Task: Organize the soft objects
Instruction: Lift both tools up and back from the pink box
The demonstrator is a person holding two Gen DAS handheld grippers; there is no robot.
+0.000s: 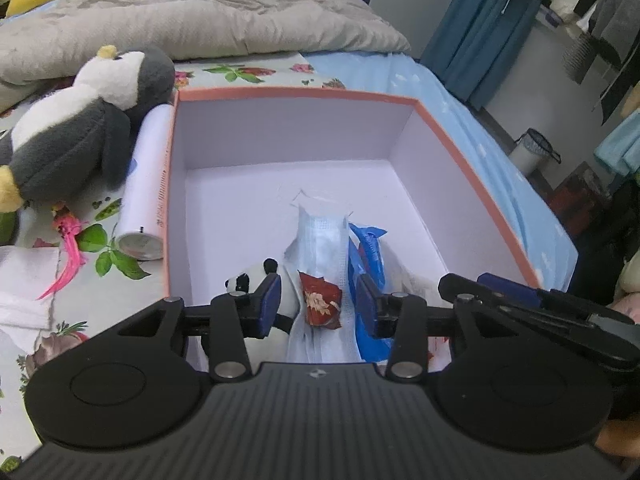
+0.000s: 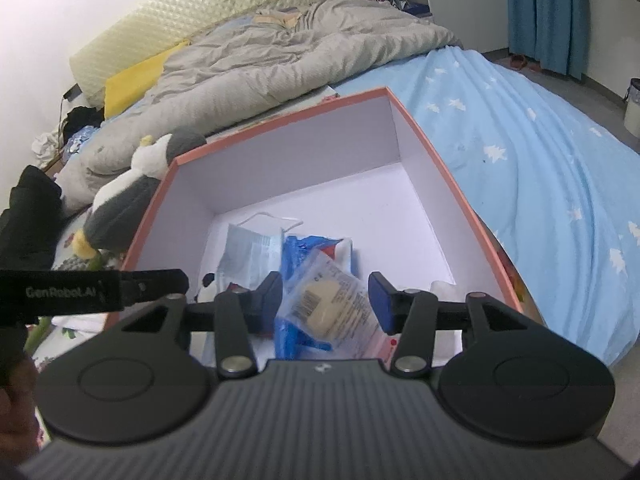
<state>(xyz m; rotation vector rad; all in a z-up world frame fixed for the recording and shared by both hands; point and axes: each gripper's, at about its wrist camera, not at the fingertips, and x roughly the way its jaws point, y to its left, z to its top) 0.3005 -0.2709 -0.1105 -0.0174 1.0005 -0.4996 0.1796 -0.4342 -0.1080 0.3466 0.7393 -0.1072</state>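
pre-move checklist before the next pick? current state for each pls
1. Left hand-held gripper released: ok, open, pads clear of the red packet between them.
2. Right hand-held gripper released: ok, open, clear packet lies loose between the pads.
3. Dropped items inside the box: ok, face mask, blue pouch and small panda are on its floor.
4. Room left in the box: ok, far half is bare.
5. Penguin plush boxed: not ok, lies on the bed outside the left wall.
6. White cylinder soft or not: cannot tell, it lies against the box's outside.
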